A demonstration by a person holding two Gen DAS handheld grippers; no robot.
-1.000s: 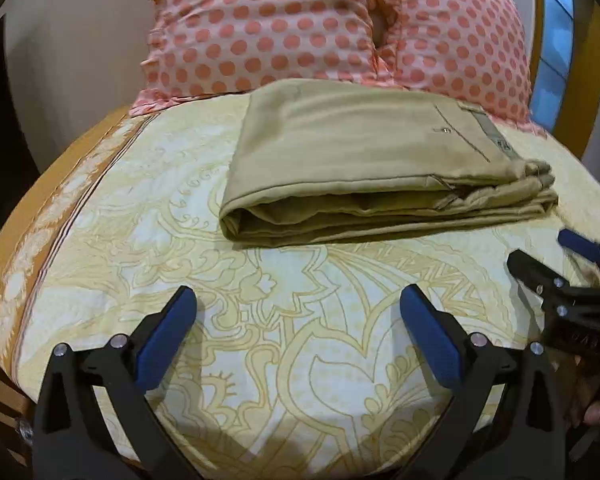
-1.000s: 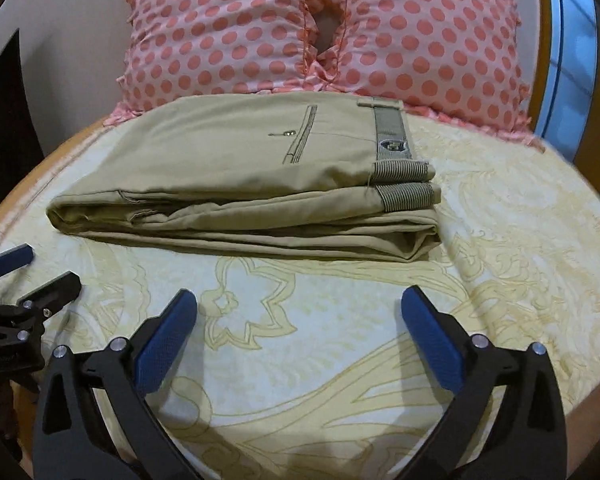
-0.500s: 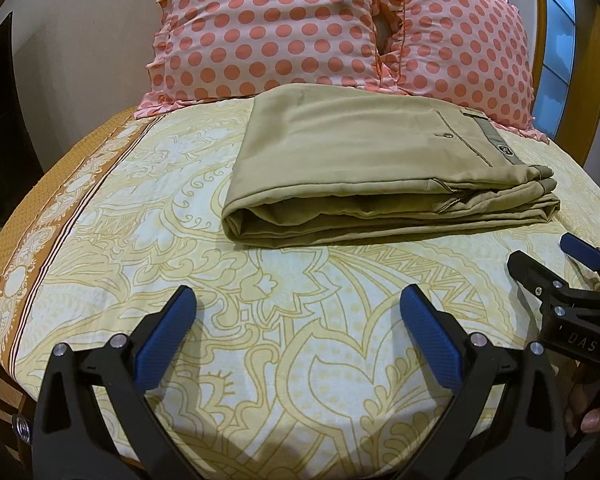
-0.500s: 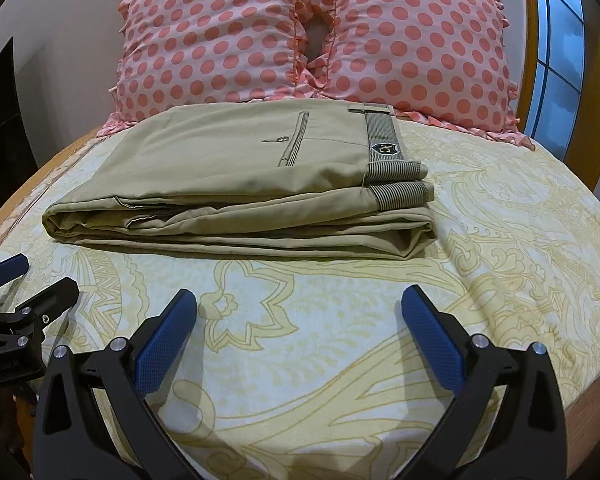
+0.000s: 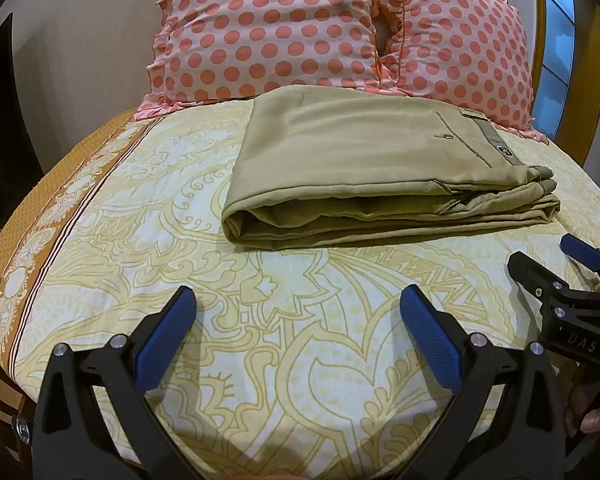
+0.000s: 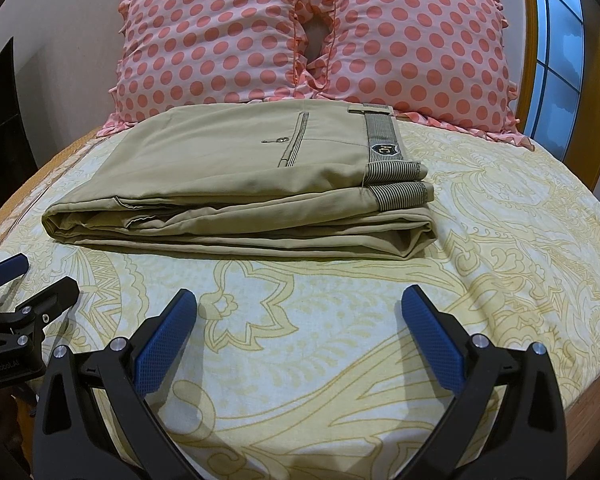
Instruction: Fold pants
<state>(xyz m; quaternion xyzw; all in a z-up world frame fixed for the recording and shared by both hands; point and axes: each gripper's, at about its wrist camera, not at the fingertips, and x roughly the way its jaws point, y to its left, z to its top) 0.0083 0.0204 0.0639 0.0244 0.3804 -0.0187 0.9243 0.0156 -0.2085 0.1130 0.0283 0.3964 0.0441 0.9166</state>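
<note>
At the far left of the left wrist view we see the orange border (image 5: 40, 184) of the sheet (image 5: 300, 340) running down the bed's edge; our left gripper (image 5: 298, 326) hangs over the sheet with its jaws wide and nothing between the blue pads (image 5: 164, 340); beyond it the pants (image 5: 364, 164) lie folded in a flat khaki stack on the bed, well apart from both grippers and just in front of two pink dotted pillows (image 5: 268, 32); near the right end of the stack a back pocket with a button (image 5: 447, 135) shows, then a striped waistband (image 5: 496, 142) carrying a small dark badge whose mark we cannot read; at the right edge the right gripper (image 5: 548, 258) comes in, its black body printed "DAS", with part of a hand (image 5: 588, 408) under it.

In the right wrist view the left gripper (image 6: 24, 280) sits at the left edge, with small white writing on its body that looks like "GenRobot.AI"; the right gripper (image 6: 300, 326) also hangs over the sheet (image 6: 500, 280), jaws wide and empty; the pants (image 6: 236, 176) lie ahead, the waistband badge (image 6: 385, 149) a shield shape with pale letters too small to read; a blue window (image 6: 560, 52) in a wooden frame closes the right side.
</note>
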